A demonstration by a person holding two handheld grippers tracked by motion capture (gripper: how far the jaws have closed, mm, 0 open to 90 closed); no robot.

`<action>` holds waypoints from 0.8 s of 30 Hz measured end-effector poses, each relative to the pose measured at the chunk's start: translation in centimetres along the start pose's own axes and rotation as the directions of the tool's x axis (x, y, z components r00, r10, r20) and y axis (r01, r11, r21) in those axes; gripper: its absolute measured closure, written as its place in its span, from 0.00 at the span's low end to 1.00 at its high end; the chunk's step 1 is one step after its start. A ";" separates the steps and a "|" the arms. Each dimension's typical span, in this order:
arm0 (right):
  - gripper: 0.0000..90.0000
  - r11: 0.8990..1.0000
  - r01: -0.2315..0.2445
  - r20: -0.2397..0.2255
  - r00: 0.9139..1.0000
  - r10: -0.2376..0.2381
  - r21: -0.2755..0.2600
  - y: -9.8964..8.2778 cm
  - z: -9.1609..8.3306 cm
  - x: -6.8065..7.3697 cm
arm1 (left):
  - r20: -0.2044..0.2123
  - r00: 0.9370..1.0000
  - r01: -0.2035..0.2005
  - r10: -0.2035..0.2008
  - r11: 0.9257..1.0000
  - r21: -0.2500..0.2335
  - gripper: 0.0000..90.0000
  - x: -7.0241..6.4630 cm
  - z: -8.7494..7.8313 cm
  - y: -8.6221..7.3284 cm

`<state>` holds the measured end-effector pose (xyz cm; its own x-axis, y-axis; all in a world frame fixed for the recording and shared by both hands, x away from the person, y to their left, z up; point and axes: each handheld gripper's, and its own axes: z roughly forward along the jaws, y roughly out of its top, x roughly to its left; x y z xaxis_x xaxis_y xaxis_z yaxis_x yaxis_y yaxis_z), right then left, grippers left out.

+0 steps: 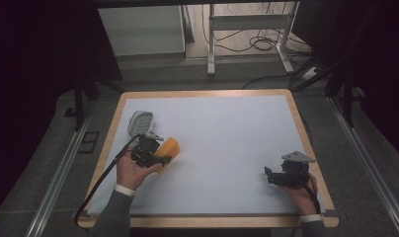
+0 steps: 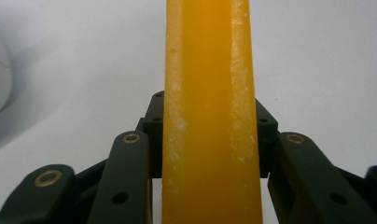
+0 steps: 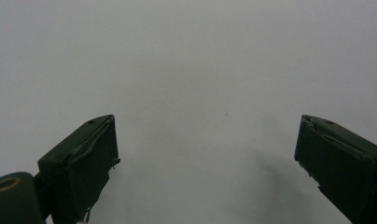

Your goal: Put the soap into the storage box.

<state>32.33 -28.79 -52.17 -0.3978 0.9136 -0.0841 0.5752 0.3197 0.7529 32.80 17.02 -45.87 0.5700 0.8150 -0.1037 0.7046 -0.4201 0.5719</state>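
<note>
Left gripper sits at the near-left of the counter, held in the person's left hand. Its 2 jaws are clamped on an orange block, which sticks out to the right of the gripper. In the left gripper view the orange block runs straight up between the jaws, both faces pressed against it; pale scuffs run along its 2 edges. Can't tell whether the block touches the counter surface or is just above it.

Just beyond the left gripper, toward the far-left, a pale grey oval object lies flat on the counter; too blurred to identify.

Right gripper is at the near-right, held in the right hand, grey 3-cornered plate on top, pointing left. In the right gripper view its jaws are spread wide, nothing between them, just bare white counter beneath.

The 2 grippers are well apart.
</note>
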 end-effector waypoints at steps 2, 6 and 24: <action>0.07 1.000 0.000 0.000 1.000 0.000 -0.001 0.0 0.0 0.0 | -0.003 1.000 0.003 -0.003 1.000 -0.002 0.68 0.1 -0.1 0.0; 0.07 1.000 -0.007 0.003 1.000 0.007 -0.006 0.0 0.0 -0.1 | -0.004 1.000 0.012 -0.012 1.000 0.001 0.68 0.6 -0.4 0.0; 0.07 1.000 -0.007 0.001 1.000 0.007 -0.026 0.1 -0.3 -0.1 | -0.016 0.999 0.038 -0.039 0.999 -0.028 0.68 2.6 -1.4 0.9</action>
<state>32.23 -28.89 -51.92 -0.3931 0.9161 -0.0793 0.5596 0.3067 0.7699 34.34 19.35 -44.53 0.5354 0.8371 -0.1123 0.7136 -0.3772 0.5903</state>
